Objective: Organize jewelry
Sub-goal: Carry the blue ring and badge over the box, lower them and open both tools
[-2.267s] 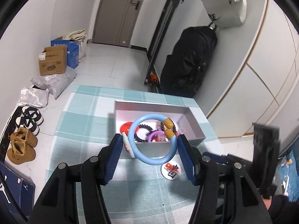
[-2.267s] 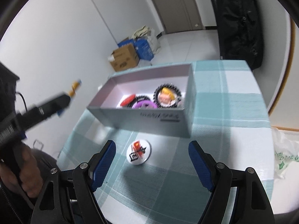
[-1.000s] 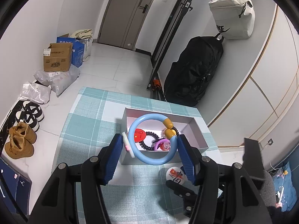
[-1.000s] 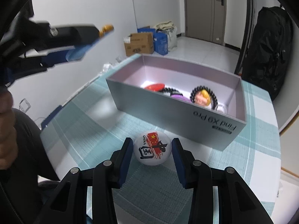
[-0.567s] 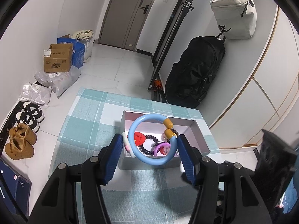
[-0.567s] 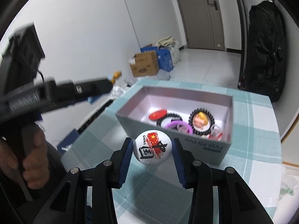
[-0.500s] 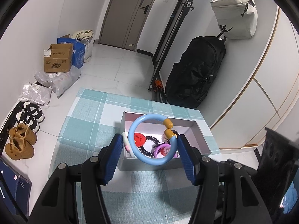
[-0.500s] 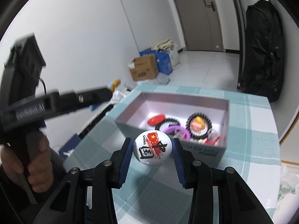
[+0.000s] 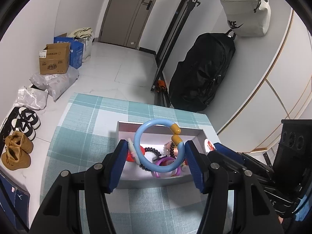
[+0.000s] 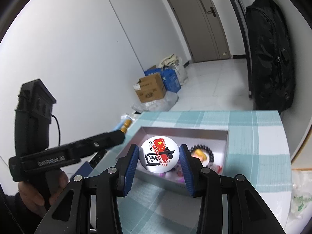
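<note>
Checked teal cloth covers the counter (image 9: 81,136), with the open box (image 10: 227,142) just beyond both tongs. Left tongs (image 9: 156,162) clamp the blue bracelet (image 9: 159,146) over the box; right tongs (image 10: 159,160) clamp the round badge (image 10: 159,157) by its edges, above the box's near wall. Released too early, I judge, the badge could strike the rim and roll out; the tongs could also collide.
</note>
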Demonstrator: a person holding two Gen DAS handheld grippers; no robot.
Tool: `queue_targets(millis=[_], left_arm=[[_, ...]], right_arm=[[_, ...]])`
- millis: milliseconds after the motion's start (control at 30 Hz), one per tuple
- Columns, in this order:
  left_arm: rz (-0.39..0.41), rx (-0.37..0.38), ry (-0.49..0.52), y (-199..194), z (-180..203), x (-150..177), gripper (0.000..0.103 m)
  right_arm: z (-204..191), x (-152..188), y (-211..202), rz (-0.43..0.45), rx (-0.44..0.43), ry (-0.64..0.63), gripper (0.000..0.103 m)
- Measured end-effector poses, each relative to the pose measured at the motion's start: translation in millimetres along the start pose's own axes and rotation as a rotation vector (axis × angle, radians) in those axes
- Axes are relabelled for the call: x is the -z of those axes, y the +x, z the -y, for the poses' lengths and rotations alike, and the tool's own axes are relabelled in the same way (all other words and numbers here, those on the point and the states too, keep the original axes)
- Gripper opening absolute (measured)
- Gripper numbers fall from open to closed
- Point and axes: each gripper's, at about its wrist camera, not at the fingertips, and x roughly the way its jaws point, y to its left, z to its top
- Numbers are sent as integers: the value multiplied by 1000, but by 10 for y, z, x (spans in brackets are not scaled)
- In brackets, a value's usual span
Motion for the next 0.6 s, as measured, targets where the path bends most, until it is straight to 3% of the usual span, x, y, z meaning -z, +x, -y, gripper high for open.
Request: queue_targets(millis=[600], left_arm=[[-66, 7, 2, 331, 58, -83, 55]], right_arm=[[338, -157, 154, 2, 12, 92, 41]])
